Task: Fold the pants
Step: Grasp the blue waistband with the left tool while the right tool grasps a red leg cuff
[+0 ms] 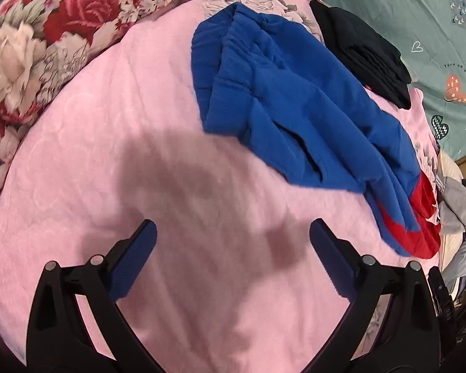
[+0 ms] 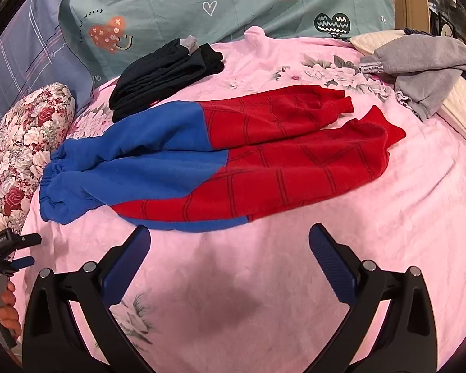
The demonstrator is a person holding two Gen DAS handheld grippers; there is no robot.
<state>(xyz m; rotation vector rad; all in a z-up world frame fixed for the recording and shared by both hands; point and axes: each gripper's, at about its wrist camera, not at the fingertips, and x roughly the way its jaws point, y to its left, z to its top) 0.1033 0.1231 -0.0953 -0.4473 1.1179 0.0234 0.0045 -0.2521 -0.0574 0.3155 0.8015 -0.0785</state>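
Blue and red pants (image 2: 220, 161) lie spread on the pink bedspread (image 2: 388, 217), waistband to the left, red legs to the right, one leg lying partly over the other. In the left wrist view the pants (image 1: 295, 102) lie ahead and to the right, blue waistband nearest. My left gripper (image 1: 233, 233) is open and empty above bare bedspread, short of the waistband. My right gripper (image 2: 230, 239) is open and empty, just in front of the pants' near edge. The left gripper also shows at the left edge of the right wrist view (image 2: 18, 248).
A folded black garment (image 2: 167, 74) lies behind the pants. A grey garment (image 2: 425, 71) lies on a cream pillow at the right. A floral roll pillow (image 2: 25, 149) lies at the left. A teal sheet (image 2: 202, 6) covers the back.
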